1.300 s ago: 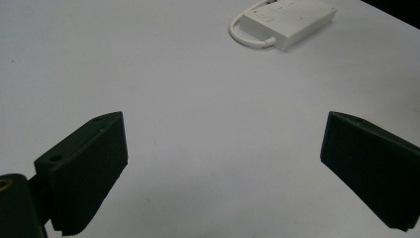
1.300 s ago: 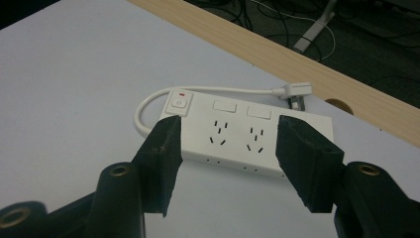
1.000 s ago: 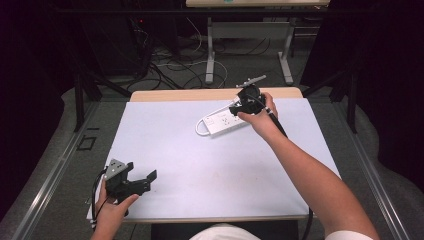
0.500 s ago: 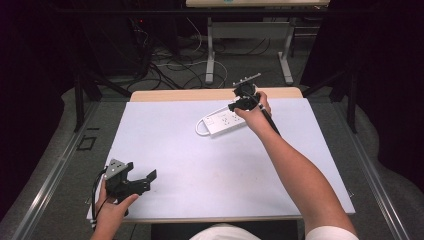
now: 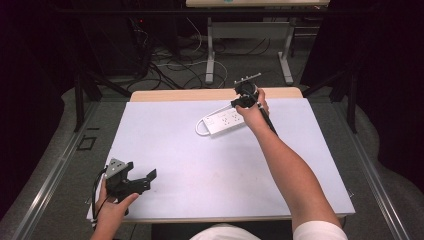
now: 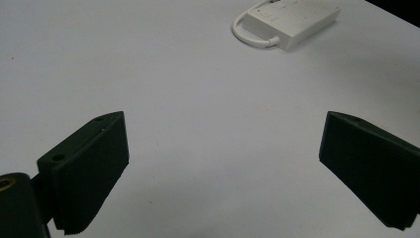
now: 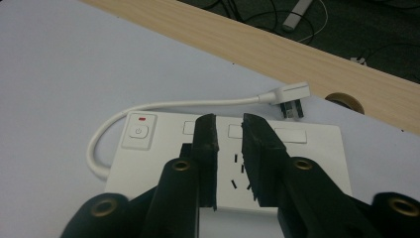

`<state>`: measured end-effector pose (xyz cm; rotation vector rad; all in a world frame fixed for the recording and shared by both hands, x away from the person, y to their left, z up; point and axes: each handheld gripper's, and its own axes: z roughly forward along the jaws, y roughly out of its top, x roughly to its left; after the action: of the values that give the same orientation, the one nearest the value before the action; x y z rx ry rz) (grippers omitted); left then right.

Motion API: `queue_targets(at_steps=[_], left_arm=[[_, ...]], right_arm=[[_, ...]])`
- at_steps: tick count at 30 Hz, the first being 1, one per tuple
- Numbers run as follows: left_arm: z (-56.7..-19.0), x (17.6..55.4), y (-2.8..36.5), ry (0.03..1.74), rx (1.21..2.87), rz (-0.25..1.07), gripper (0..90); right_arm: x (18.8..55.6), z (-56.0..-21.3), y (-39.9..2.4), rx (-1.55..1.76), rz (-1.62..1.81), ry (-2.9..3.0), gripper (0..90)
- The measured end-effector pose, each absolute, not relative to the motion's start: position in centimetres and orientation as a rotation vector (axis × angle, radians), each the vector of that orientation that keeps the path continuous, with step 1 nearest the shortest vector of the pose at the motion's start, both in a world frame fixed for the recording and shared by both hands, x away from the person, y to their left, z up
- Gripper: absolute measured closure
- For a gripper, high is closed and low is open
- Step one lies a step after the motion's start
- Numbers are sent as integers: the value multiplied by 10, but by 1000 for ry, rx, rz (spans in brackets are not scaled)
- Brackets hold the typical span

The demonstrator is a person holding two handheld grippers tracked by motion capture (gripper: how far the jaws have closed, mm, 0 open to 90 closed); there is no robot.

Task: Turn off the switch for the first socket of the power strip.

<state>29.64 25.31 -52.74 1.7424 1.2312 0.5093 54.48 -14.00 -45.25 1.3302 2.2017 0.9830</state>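
White power strip (image 7: 163,153), red-marked switch, looped cord

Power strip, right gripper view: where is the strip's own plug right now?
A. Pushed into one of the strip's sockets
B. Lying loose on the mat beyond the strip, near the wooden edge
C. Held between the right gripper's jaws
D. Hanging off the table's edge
B. The plug lies free on the mat at the end of its white cord, beyond the power strip, and the right gripper holds nothing between its narrow jaws.

One power strip (image 5: 223,120), one plug (image 7: 289,99), two hand-held grippers: left (image 5: 140,179), right (image 5: 239,101).
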Motion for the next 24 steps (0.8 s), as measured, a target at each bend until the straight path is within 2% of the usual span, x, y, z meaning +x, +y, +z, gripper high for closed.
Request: queue_targets(at_steps=[11,24], left_arm=[[-528,299,252,1229,1744,499,52],[-528,300,251,1230,1739,491,55]], right_arm=[[556,-464,-135,1316,1011,2183,895],[569,-483,-135,1364,1017,2165,900]])
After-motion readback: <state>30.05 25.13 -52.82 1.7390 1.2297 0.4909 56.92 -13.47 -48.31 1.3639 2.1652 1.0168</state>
